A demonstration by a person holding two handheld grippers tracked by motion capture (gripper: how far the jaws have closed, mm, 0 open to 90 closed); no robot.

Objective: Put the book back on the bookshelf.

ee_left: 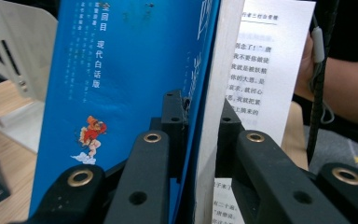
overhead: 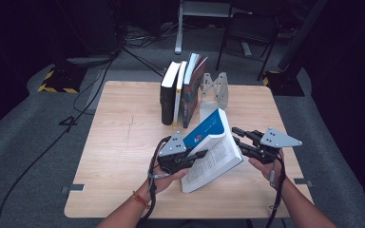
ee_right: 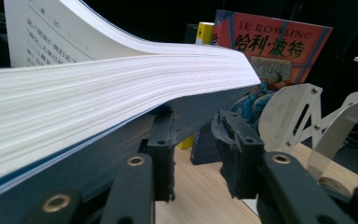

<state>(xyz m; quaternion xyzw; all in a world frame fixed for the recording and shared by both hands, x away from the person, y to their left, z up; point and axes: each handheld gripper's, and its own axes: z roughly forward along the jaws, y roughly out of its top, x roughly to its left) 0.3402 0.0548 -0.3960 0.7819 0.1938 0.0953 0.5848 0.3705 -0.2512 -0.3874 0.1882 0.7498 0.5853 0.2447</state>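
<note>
— Where's the blue paperback (overhead: 212,142) right now?

— Up off the worktop (overhead: 123,142), tilted between your two hands, near the front edge and just short of the row of upright books (overhead: 183,90). Your left gripper (overhead: 197,155) is pinching it through the glossy blue cover and a wedge of pages — in the left gripper view the jaws press on either side of that block. The loose pages fan out pale and matte, printed in dense lines.

— And your right gripper (overhead: 237,135)?

— It sits at the far edge of the book. In the right gripper view the thick page block bows over the left jaw while the other jaw stands clear of it — so its jaws look parted, with nothing pinched.

— How far along are you?

— By my reading, the lift is done; the book is floppy and half open, so closing it and standing it in the row is what's left. The bent metal bookend (overhead: 215,90) stands beside the red-covered book, with room in front of it.
</note>
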